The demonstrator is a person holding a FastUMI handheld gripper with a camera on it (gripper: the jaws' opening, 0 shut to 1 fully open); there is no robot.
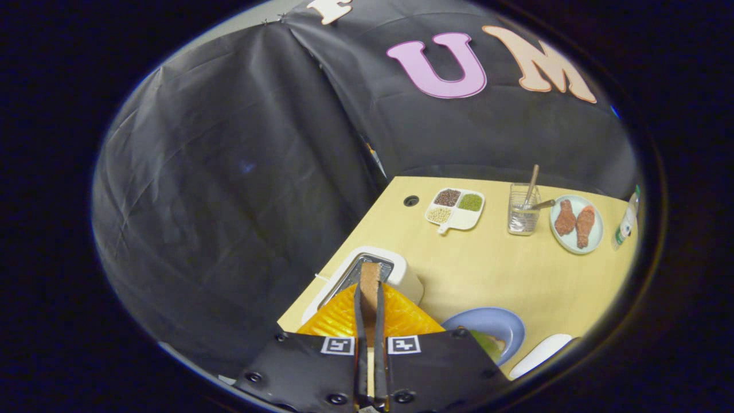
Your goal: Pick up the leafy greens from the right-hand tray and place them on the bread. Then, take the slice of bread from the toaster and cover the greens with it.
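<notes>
A slice of bread (370, 278) stands edge-on between my fingers, and my gripper (370, 292) is shut on it. Its far end pokes out past the fingertips, right over the slot of the white toaster (408, 276). I cannot tell whether the slice still touches the slot. To the right of the fingers sits a blue plate (507, 322). On it lie leafy greens (486, 342) over another piece of bread (500, 344), half hidden behind the gripper body.
A white tray (540, 354) lies right of the blue plate. Farther back on the wooden table (487, 269) stand a divided dish of grains (456, 207), a glass with sticks (523, 217), a plate of fried pieces (576, 223) and a bottle (626, 221).
</notes>
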